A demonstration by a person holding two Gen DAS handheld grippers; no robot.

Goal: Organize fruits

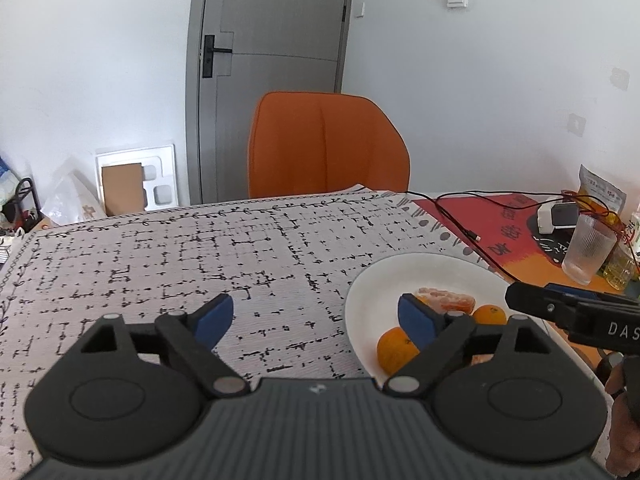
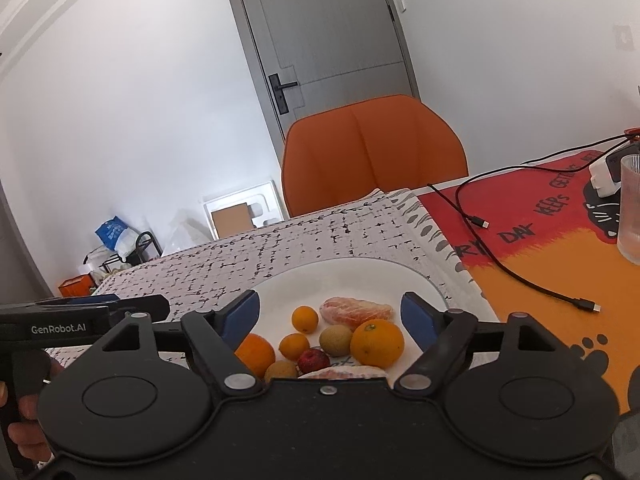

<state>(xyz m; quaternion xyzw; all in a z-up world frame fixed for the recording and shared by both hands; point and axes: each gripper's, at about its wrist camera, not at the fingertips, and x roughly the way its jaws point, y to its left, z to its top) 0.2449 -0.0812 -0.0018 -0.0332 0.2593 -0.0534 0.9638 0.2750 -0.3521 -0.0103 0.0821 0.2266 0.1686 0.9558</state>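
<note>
We held both grippers over the table, each with its blue-padded fingers spread wide and nothing between them. Our left gripper [image 1: 316, 320] hovered above the black-and-white patterned cloth [image 1: 160, 256], its right finger overlapping the near edge of the white plate [image 1: 372, 280] in that view. Our right gripper [image 2: 330, 318] hung directly over the same plate [image 2: 352, 276], so the fruit showed between its open fingers. On the plate lay a large orange [image 2: 377, 343] toward the right, a second large orange [image 2: 256, 354] at the left beside the left finger, and two small oranges [image 2: 305, 319] near the middle, one behind the other. A greenish-brown round fruit [image 2: 335, 340] sat touching the large right-hand orange, with a small dark red fruit [image 2: 313, 361] just in front of it and another brownish round fruit [image 2: 281, 370] beside that. A peeled citrus segment [image 2: 356, 312] rested toward the back of the plate, and a second peeled piece [image 2: 344, 374] lay at the near rim, partly hidden by the gripper body. To the right of the plate a red and orange mat [image 2: 532, 264] carried a black cable [image 2: 516, 276] and a ribbed clear glass [image 2: 632, 216]. An orange chair [image 2: 372, 152] stood behind the table, before a grey door [image 2: 328, 32].
</note>
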